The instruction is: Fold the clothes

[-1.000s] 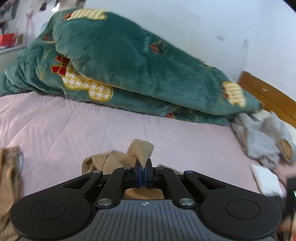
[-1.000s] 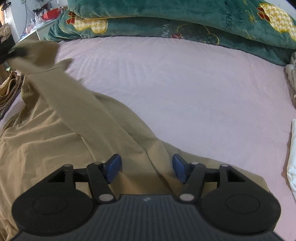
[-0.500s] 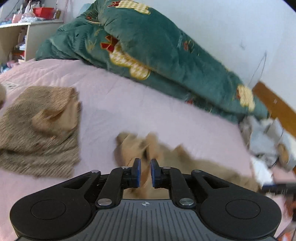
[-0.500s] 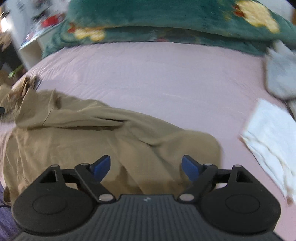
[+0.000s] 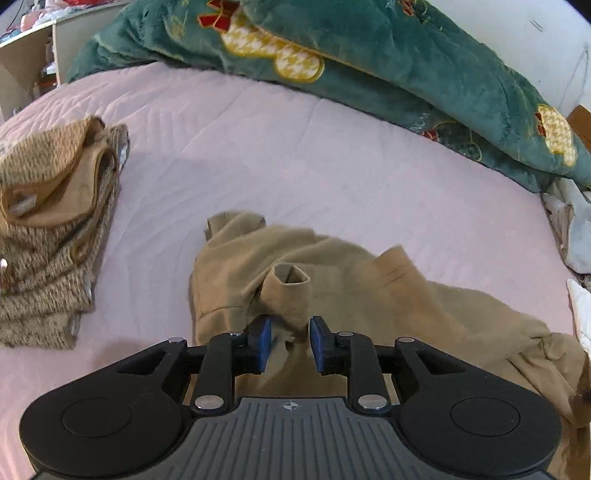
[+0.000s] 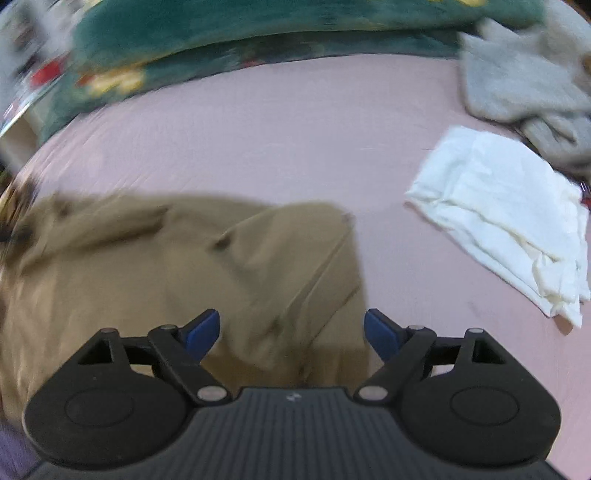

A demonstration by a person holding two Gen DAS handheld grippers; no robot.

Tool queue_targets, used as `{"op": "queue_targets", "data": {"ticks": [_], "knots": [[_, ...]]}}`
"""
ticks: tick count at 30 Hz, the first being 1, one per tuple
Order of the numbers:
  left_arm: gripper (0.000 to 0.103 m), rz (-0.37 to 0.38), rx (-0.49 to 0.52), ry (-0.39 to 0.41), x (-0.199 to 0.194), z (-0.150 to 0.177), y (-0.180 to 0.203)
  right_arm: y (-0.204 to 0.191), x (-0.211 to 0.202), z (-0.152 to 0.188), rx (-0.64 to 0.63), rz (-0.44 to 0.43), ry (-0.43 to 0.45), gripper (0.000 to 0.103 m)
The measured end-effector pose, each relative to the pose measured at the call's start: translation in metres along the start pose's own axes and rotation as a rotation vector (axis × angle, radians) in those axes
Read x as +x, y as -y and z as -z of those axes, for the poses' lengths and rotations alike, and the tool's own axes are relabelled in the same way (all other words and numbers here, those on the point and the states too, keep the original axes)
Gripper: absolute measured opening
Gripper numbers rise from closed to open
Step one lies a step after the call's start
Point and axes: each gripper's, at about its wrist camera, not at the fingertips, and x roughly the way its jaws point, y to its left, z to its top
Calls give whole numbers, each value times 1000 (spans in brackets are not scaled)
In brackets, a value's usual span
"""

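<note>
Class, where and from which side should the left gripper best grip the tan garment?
Probably the sleeve cuff, approached from the near side: it stands up off the tan garment as an open tube, directly ahead of the open left gripper.

Ahead of the right gripper (image 6: 291, 332), the tan garment (image 6: 184, 258) is smeared by motion blur (folds unreadable) and runs off the left edge. The green quilt (image 6: 258, 33) beyond is blurred. The grey clothes (image 6: 524, 81) are cropped at right.
</note>
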Motion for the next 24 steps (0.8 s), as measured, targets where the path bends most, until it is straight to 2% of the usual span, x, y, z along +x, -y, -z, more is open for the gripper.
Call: {"op": "queue_targets", "data": {"ticks": [3, 5, 7, 8, 10, 13, 15, 18, 19, 20, 21, 24], "knots": [[27, -11, 13, -3, 4, 4, 0, 22, 29, -24, 132, -34, -48, 86], [27, -14, 26, -8, 8, 6, 1, 26, 42, -31, 157, -53, -49, 83], [26, -17, 28, 3, 11, 6, 1, 28, 47, -38, 160, -65, -25, 50], [26, -13, 25, 11, 11, 7, 0, 27, 44, -40, 152, -70, 2, 22], [26, -3, 21, 25, 13, 8, -1, 25, 34, -44, 109, -73, 68, 18], [26, 16, 18, 37, 19, 10, -2, 16, 13, -53, -18, -28, 185, 17], [26, 40, 15, 43, 19, 12, -4, 13, 9, -63, -85, 47, 209, 17], [26, 50, 25, 42, 18, 15, -5, 2, 4, -54, -148, 49, 191, 21], [26, 53, 30, 43, 17, 15, -5, -2, 2, -50, -168, 47, 184, 24], [26, 58, 29, 45, 15, 15, -7, -6, 0, -47, -188, 44, 177, 33], [26, 65, 26, 49, 12, 14, -9, -9, -2, -43, -208, 42, 170, 47], [26, 102, 22, 79, -3, 11, -16, -21, -8, -32, -269, 35, 148, 66]]}}
